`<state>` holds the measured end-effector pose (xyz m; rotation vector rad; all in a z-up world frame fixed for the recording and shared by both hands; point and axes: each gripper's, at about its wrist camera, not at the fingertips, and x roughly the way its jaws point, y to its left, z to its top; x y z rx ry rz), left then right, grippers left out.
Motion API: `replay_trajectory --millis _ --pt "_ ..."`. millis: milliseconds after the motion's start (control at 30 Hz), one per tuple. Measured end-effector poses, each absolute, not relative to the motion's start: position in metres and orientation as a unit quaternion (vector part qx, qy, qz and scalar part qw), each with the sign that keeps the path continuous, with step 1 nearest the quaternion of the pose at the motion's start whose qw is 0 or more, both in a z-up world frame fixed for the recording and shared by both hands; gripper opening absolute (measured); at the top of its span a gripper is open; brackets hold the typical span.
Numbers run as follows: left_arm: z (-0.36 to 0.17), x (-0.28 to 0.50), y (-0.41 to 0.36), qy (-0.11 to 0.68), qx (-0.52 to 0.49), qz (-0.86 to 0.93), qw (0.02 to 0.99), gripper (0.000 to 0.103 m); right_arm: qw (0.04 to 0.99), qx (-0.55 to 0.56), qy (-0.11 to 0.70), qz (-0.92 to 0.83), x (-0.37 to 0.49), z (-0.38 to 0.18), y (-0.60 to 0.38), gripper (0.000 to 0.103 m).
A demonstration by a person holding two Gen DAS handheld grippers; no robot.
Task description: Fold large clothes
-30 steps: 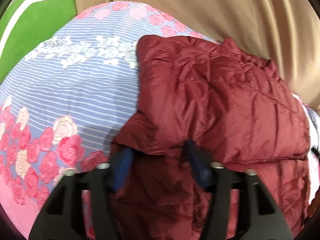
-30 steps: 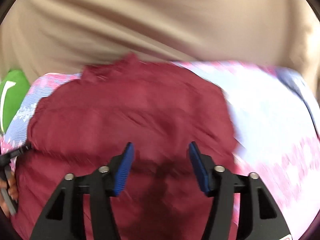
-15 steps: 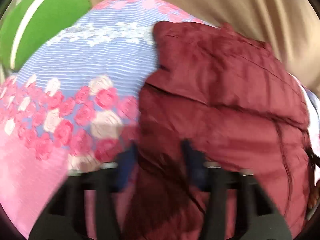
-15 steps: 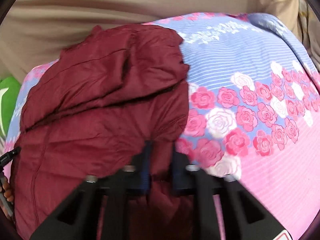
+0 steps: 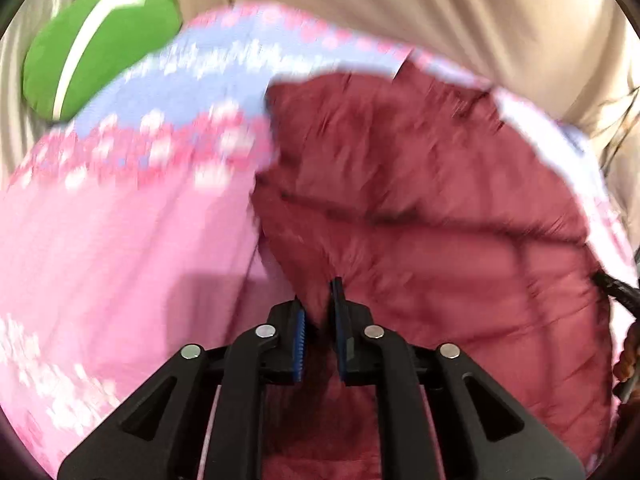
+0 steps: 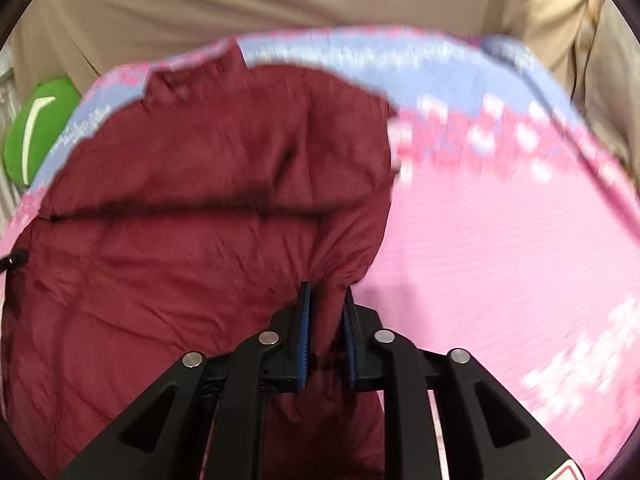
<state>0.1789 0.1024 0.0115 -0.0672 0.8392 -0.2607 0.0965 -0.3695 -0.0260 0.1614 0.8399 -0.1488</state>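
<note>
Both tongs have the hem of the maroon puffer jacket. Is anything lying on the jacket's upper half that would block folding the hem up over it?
Nothing visible does. The maroon quilted puffer jacket lies bare on the pink floral bedsheet; the green cushion sits off beyond its far left corner.

No legible text, brand, number or sign in either view. Green cushion (image 5: 96, 48) carries a white curved stripe only, no lettering. Bottom right edge of the right wrist view: corner of a white label with red border (image 6: 570, 472) on the right tool body, cropped by the frame, contents unreadable. Bedsheet (image 6: 500, 220) shows a blurred floral print, no characters.
</note>
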Motion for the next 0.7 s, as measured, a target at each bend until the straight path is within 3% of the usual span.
replay_trajectory --millis 33,67,100,300,400,533,633,667,700 --pt "0.024 0.185 0.1 0.395 -0.04 -0.133 0.908 0.024 0.913 0.082 0.395 -0.065 0.103 -0.013 -0.37 0.025" --pt "0.039 0.192 0.096 0.381 -0.05 -0.147 0.912 0.041 0.92 0.096 0.377 -0.045 0.115 0.005 -0.369 0.03" --pt "0.055 0.202 0.088 0.361 -0.059 -0.167 0.916 0.048 0.925 0.107 0.363 -0.025 0.129 0.017 -0.367 0.034" --pt "0.079 0.281 0.024 0.346 -0.03 -0.161 0.924 0.05 0.933 0.064 0.352 0.042 0.25 0.048 -0.313 0.039" --pt "0.057 0.331 0.006 0.365 -0.016 -0.142 0.92 0.048 0.928 0.055 0.361 0.075 0.312 0.043 -0.281 0.045" --pt "0.015 0.382 0.007 0.4 -0.02 -0.107 0.91 0.02 0.918 0.058 0.382 0.093 0.391 0.021 -0.244 0.046" --pt "-0.014 0.406 0.012 0.415 -0.026 -0.091 0.905 0.013 0.911 0.076 0.394 0.098 0.427 0.003 -0.227 0.046" --pt "-0.023 0.409 0.013 0.416 -0.024 -0.089 0.905 0.01 0.907 0.08 0.402 0.1 0.438 -0.004 -0.222 0.042" --pt "-0.026 0.409 0.014 0.411 -0.023 -0.09 0.907 0.01 0.902 0.076 0.414 0.101 0.449 -0.012 -0.216 0.015"
